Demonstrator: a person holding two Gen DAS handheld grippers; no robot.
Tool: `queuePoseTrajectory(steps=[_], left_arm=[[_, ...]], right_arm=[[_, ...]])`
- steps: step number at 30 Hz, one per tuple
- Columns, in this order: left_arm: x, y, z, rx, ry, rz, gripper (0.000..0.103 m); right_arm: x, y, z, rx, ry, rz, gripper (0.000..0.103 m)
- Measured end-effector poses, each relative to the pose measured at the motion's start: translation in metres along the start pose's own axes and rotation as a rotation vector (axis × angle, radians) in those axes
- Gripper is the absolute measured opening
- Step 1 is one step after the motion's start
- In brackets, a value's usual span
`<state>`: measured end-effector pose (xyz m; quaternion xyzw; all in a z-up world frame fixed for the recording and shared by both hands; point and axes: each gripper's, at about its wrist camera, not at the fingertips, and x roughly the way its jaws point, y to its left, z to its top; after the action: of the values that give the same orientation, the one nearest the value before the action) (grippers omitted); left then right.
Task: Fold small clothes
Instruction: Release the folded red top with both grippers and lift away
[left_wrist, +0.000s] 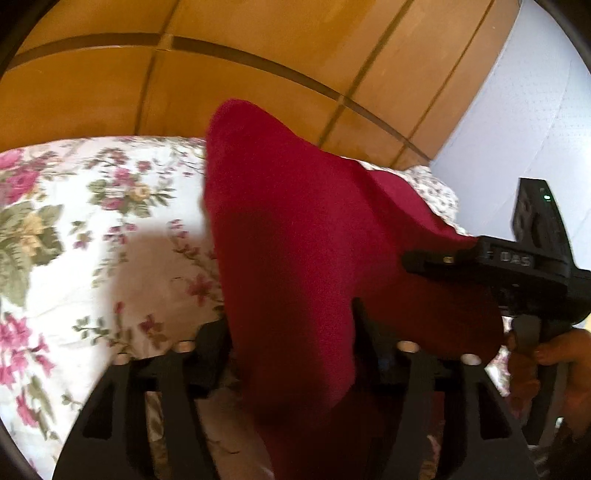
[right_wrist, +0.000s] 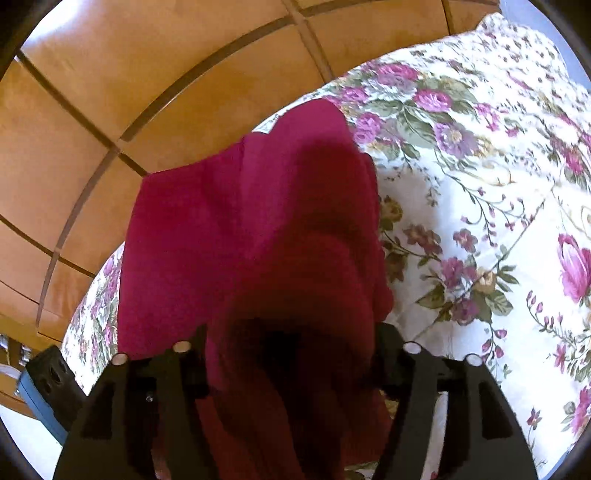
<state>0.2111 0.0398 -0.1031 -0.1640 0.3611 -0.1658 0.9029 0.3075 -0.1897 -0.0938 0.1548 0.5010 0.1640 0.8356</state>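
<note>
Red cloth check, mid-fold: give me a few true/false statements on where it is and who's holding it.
1. The red cloth is gripped by both grippers. True: the left gripper and right gripper each pinch it.
2. The cloth lies flat on the bed. False: it is lifted, draping.
3. The bedsheet is plain blue. False: white with flowers.
4. A tan padded headboard stands behind the bed. True.
5. The cloth is striped. False: solid red.
</note>
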Motion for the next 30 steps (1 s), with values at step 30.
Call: queuePoseTrajectory(steps=[30], left_arm=[[-0.108,-0.071,-0.058,0.215,-0.268,0.402,0.099]], right_arm=[[-0.090,0.005,-0.096,-0.091,-0.015,-0.201,0.101]])
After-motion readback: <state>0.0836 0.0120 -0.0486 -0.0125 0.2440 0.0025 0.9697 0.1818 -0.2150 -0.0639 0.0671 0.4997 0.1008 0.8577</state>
